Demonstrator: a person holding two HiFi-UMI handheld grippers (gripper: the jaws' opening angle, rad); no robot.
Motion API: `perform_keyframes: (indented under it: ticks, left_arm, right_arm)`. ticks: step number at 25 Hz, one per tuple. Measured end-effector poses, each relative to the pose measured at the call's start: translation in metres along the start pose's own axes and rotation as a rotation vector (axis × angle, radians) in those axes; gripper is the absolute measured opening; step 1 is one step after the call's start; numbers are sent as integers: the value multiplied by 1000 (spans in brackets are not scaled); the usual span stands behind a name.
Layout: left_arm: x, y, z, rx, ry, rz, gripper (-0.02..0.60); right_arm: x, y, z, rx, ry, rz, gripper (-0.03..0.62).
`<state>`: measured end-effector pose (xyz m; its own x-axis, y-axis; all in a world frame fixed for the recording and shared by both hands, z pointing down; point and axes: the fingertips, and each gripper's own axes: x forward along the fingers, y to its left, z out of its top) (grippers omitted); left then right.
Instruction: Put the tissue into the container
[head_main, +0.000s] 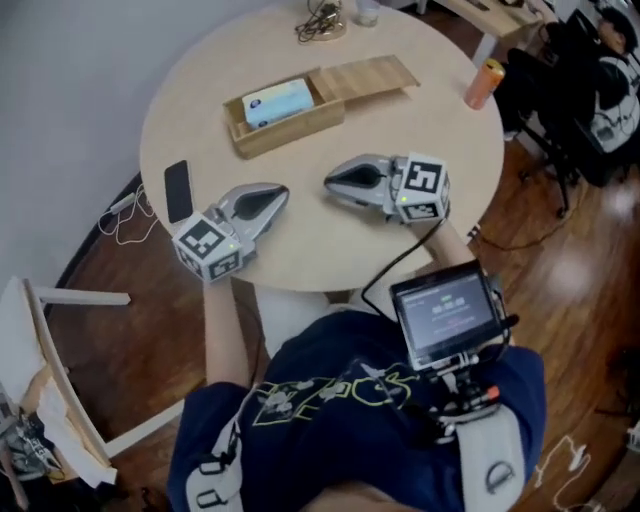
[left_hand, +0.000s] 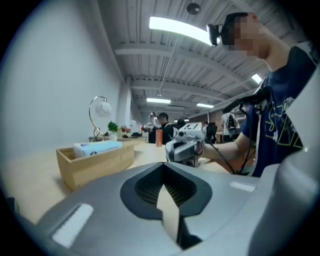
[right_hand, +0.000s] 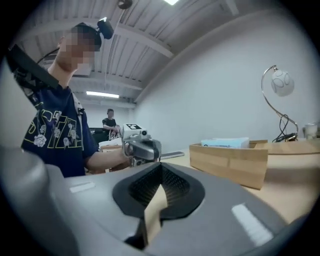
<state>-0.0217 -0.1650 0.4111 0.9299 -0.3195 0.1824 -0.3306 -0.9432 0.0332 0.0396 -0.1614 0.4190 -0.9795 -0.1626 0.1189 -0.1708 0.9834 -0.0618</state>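
A light blue tissue pack (head_main: 278, 102) lies inside the open wooden box (head_main: 285, 130) at the back of the round table. The box's slatted lid (head_main: 365, 77) extends off its right end. My left gripper (head_main: 281, 192) rests on the table in front of the box, jaws shut with nothing between them. My right gripper (head_main: 331, 182) lies beside it, tip facing the left one, also shut and empty. In the left gripper view the box (left_hand: 95, 160) and tissue pack (left_hand: 97, 147) sit ahead to the left. The right gripper view has the box (right_hand: 230, 162) to the right.
A black phone (head_main: 178, 190) lies near the table's left edge. An orange bottle (head_main: 484, 83) stands at the right rim, and a wire lamp base with cables (head_main: 320, 22) sits at the back. A small monitor (head_main: 445, 312) hangs at the person's chest. A white chair (head_main: 50, 380) stands lower left.
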Motion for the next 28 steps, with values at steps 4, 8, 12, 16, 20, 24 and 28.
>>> perform_keyframes:
  ticks: [4, 8, 12, 16, 20, 24, 28]
  left_arm:
    - [24, 4, -24, -60, 71, 12, 3]
    - [16, 5, -17, -24, -6, -31, 2]
    - [12, -1, -10, -25, -42, -51, 3]
    - [13, 0, -11, -21, -41, -48, 3]
    - [15, -1, -11, -16, -39, -57, 3]
    - [13, -1, -12, -23, -36, -52, 3]
    - [14, -1, -11, -26, -40, -45, 3]
  right_arm:
    - [-12, -3, -3, 10, -20, -69, 2]
    - [-10, -9, -5, 12, 9, -104, 2]
    - [-6, -10, -4, 14, 21, -91, 2]
    - [-7, -10, -6, 9, 26, -86, 2]
    - [-8, -10, -8, 14, 21, -93, 2]
    - [-7, -11, -9, 16, 18, -99, 2]
    - [-8, -12, -6, 14, 17, -96, 2]
